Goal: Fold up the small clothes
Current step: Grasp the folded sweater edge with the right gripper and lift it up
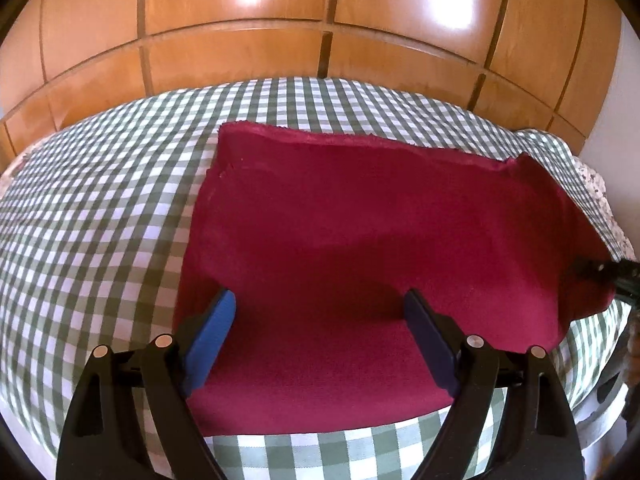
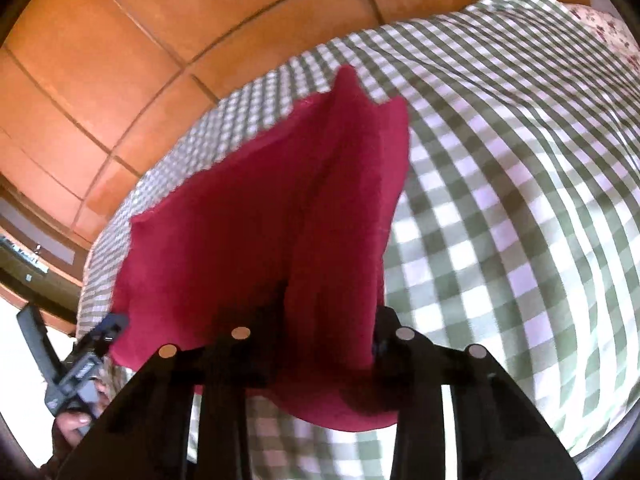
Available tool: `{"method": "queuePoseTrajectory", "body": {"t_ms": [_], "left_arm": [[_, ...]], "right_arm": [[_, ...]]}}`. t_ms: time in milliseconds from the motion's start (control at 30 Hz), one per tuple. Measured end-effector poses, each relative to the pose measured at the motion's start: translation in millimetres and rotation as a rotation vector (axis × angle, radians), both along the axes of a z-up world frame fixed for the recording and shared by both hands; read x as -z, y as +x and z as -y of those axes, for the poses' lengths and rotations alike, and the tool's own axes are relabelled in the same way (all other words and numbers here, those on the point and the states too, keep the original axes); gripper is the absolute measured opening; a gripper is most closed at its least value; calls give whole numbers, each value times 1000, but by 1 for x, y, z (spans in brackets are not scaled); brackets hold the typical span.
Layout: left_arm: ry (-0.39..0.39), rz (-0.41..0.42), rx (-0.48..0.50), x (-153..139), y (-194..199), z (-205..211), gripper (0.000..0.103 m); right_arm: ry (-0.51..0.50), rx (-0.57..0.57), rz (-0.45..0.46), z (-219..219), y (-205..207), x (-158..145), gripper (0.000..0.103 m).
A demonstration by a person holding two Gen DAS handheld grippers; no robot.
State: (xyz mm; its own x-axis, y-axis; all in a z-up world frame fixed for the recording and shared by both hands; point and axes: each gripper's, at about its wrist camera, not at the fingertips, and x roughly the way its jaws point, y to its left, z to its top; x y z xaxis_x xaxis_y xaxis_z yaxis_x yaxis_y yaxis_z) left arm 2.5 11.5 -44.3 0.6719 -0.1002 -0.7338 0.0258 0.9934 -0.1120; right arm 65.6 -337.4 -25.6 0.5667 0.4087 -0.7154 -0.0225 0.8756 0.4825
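A dark red cloth (image 1: pixel 360 232) lies mostly flat on the green-and-white checked cover (image 1: pixel 100 220). My left gripper (image 1: pixel 320 304) hovers over the cloth's near edge, its blue pads (image 1: pixel 214 336) wide apart with only flat cloth below them: open. At the cloth's right corner sits my right gripper (image 1: pixel 600 268), and the fabric rises toward it there. In the right wrist view the red cloth (image 2: pixel 280 208) bunches into a raised ridge that runs into my right gripper (image 2: pixel 320 308) and drapes over its fingertips, hiding them. The left gripper (image 2: pixel 100 332) shows at the lower left, held by a hand (image 2: pixel 76 420).
Glossy wooden cupboard doors (image 1: pixel 240 52) stand right behind the covered surface. A floral fabric (image 2: pixel 608 28) peeks out at the cover's far corner. Checked cover (image 2: pixel 520 200) spreads bare to the right of the cloth.
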Motion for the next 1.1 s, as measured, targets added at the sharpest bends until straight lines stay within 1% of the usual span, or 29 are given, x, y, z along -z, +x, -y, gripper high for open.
{"method": "queuePoseTrajectory", "body": {"t_ms": [167, 300, 400, 433, 467, 500, 600, 667, 733, 800, 867, 933, 1033, 1067, 1100], "left_arm": [[-27, -3, -1, 0, -1, -3, 85], [-86, -5, 7, -4, -2, -11, 85], [-190, -8, 24, -9, -2, -25, 85], [-255, -12, 36, -11, -2, -34, 85], [-303, -14, 47, -12, -3, -39, 85], [-377, -17, 65, -14, -3, -47, 85], [-550, -7, 104, -21, -3, -67, 85], [-615, -1, 123, -25, -1, -74, 85], [-646, -12, 152, -27, 5, -75, 85], [-664, -31, 155, -26, 13, -75, 85], [-693, -51, 174, -25, 22, -73, 87], [-707, -74, 180, -22, 32, -68, 87], [-713, -139, 180, -13, 49, -60, 88], [-714, -158, 171, -10, 55, -59, 88], [-715, -169, 171, -9, 59, -56, 88]], "right_arm": [[0, -71, 68, -28, -3, -29, 29], [-20, -156, 115, -69, 2, -51, 27], [-38, -224, 144, -102, 6, -63, 27], [-48, -251, 151, -115, 6, -65, 27], [-60, -278, 156, -128, 7, -66, 27], [-71, -304, 159, -140, 8, -67, 26], [-134, -393, 155, -186, 12, -56, 26], [-169, -435, 151, -206, 8, -46, 25], [-215, -476, 150, -227, 8, -32, 24], [-260, -515, 174, -244, 3, -24, 22], [-272, -548, 189, -254, -4, -18, 22], [-293, -561, 215, -258, -9, -14, 22], [-271, -568, 235, -255, -11, -14, 22], [-262, -572, 241, -252, -13, -15, 26], [-246, -576, 246, -249, -15, -17, 39]]}}
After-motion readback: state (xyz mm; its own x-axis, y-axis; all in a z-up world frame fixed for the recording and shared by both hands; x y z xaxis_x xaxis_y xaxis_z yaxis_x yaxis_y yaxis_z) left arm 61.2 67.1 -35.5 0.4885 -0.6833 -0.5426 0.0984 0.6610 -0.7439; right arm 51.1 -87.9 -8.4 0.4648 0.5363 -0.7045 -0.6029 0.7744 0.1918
